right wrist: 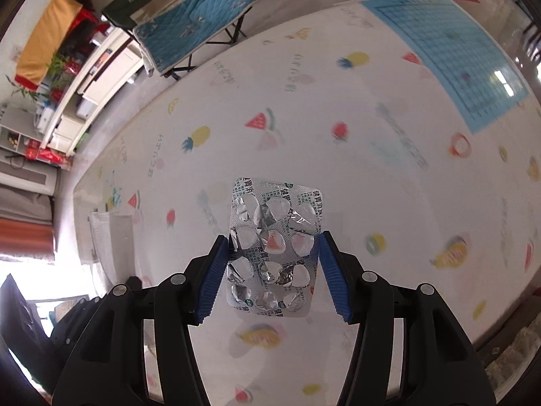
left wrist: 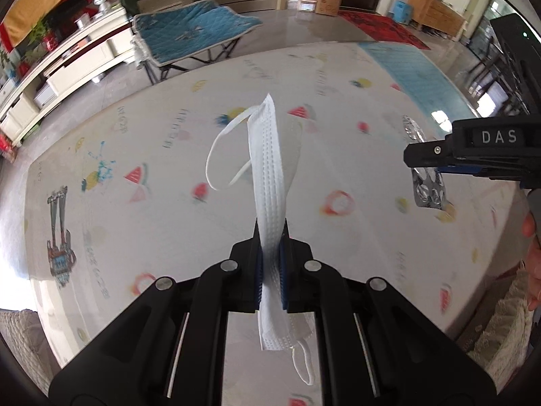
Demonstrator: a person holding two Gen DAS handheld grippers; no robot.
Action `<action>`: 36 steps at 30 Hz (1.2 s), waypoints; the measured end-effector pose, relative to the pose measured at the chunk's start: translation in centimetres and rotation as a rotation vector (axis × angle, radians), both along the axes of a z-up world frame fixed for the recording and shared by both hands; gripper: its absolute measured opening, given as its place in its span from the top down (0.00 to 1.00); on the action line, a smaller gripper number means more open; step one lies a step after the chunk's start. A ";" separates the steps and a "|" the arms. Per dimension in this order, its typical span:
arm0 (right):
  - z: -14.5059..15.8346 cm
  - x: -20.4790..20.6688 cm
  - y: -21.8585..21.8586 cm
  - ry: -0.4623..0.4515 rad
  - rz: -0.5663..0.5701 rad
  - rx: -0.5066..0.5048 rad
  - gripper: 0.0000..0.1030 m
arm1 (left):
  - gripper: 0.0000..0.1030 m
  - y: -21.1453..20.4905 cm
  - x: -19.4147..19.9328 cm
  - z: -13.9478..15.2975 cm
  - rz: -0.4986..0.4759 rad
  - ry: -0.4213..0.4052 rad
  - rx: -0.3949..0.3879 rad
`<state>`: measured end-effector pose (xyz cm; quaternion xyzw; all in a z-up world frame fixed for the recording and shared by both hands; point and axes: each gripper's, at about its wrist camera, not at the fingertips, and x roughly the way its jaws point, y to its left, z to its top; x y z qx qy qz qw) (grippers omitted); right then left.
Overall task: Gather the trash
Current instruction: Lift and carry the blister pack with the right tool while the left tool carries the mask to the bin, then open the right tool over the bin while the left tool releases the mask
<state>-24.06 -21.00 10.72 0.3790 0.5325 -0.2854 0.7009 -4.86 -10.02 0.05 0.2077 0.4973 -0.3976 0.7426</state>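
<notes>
Both grippers hang above a fruit-printed play mat (right wrist: 304, 118). Left gripper (left wrist: 270, 237) is clamped nearly closed on a folded white face mask (left wrist: 270, 182), ear loops dangling. Right gripper (right wrist: 274, 247) grips an emptied silver pill blister pack (right wrist: 274, 247) by its side edges, jaws half apart.

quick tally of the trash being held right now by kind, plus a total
face mask: 1, white, pinched in the left gripper
blister pack: 1, silver, emptied, clamped by its side edges in the right gripper
total: 2 pieces, both held above the play mat
</notes>
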 end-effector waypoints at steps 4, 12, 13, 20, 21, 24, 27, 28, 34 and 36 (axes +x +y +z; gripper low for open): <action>1.5 -8.4 1.6 -0.005 -0.035 0.012 0.46 | 0.94 -0.2 -8.1 0.7 -0.090 0.049 -0.011; 1.1 -25.3 5.7 0.027 -0.127 0.069 0.46 | 0.94 0.3 -24.6 -2.4 -0.288 0.145 0.052; 0.8 -26.5 6.1 0.031 -0.137 0.075 0.46 | 0.94 0.3 -26.2 -2.8 -0.307 0.154 0.059; -4.2 -35.7 9.2 0.086 -0.221 0.166 0.46 | 0.94 0.4 -33.3 -6.5 -0.391 0.225 0.100; -5.1 -36.4 9.6 0.093 -0.234 0.184 0.46 | 0.95 0.4 -34.2 -7.6 -0.407 0.219 0.125; -8.9 -37.9 11.2 0.125 -0.242 0.237 0.46 | 0.94 0.7 -36.1 -10.1 -0.420 0.232 0.155; -12.1 -38.7 12.0 0.126 -0.275 0.299 0.45 | 0.94 0.3 -37.6 -12.4 -0.434 0.248 0.184; -13.1 -38.8 12.2 0.131 -0.280 0.311 0.45 | 0.94 0.2 -37.8 -13.1 -0.439 0.254 0.190; -18.3 -39.7 12.7 0.152 -0.341 0.383 0.45 | 0.94 -1.1 -39.5 -16.6 -0.480 0.248 0.232; -19.5 -39.9 12.6 0.159 -0.360 0.398 0.45 | 0.93 -1.5 -39.9 -17.7 -0.482 0.253 0.249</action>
